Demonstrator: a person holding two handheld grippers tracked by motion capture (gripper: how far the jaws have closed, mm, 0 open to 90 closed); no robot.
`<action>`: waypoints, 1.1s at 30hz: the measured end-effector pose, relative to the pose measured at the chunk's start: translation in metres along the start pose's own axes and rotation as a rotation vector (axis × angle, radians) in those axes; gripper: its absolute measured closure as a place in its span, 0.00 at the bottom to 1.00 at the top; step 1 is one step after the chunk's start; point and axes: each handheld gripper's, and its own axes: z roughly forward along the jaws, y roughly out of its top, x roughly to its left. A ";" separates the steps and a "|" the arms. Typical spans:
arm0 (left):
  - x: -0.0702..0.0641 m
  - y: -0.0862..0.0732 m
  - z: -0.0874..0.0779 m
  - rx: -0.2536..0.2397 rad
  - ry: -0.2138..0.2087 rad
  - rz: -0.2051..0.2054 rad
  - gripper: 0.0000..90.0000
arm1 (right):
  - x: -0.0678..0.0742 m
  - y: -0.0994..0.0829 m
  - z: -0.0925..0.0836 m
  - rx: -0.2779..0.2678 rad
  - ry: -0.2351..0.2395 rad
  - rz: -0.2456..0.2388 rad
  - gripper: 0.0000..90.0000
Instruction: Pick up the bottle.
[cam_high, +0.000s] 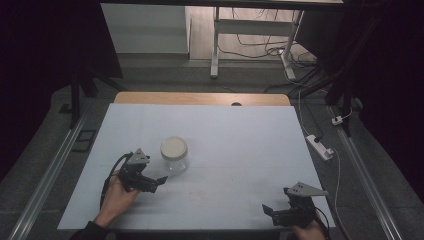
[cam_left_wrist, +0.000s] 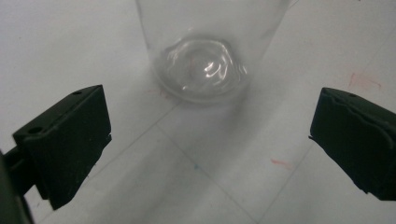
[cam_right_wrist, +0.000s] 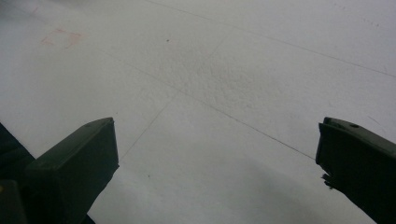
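A clear jar (cam_high: 174, 155) with a pale lid stands upright on the white table mat (cam_high: 230, 145), left of centre. My left gripper (cam_high: 159, 182) lies just below and left of it, held in a hand, jaws spread wide. In the left gripper view the jar's glass base (cam_left_wrist: 201, 70) sits ahead of the open left gripper (cam_left_wrist: 210, 144), not between the jaws. My right gripper (cam_high: 270, 212) rests near the mat's front right corner, open. In the right gripper view the right gripper (cam_right_wrist: 217, 163) faces bare mat (cam_right_wrist: 210, 84).
The mat covers a wooden table (cam_high: 200, 98) whose far edge shows. On the floor to the right lie a power strip (cam_high: 320, 146) and cables. A white desk frame (cam_high: 250, 35) stands behind. Metal rails (cam_high: 47, 175) run along both sides.
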 end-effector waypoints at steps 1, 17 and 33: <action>0.000 0.002 0.002 -0.001 -0.003 0.002 0.00 | 0.000 0.000 0.000 0.000 0.000 0.000 0.00; 0.012 0.026 0.029 -0.054 -0.057 0.019 0.00 | 0.001 0.000 0.001 0.009 0.001 -0.011 0.00; 0.013 0.046 0.053 -0.040 -0.070 0.035 0.00 | 0.001 0.001 0.002 0.021 0.006 -0.017 0.00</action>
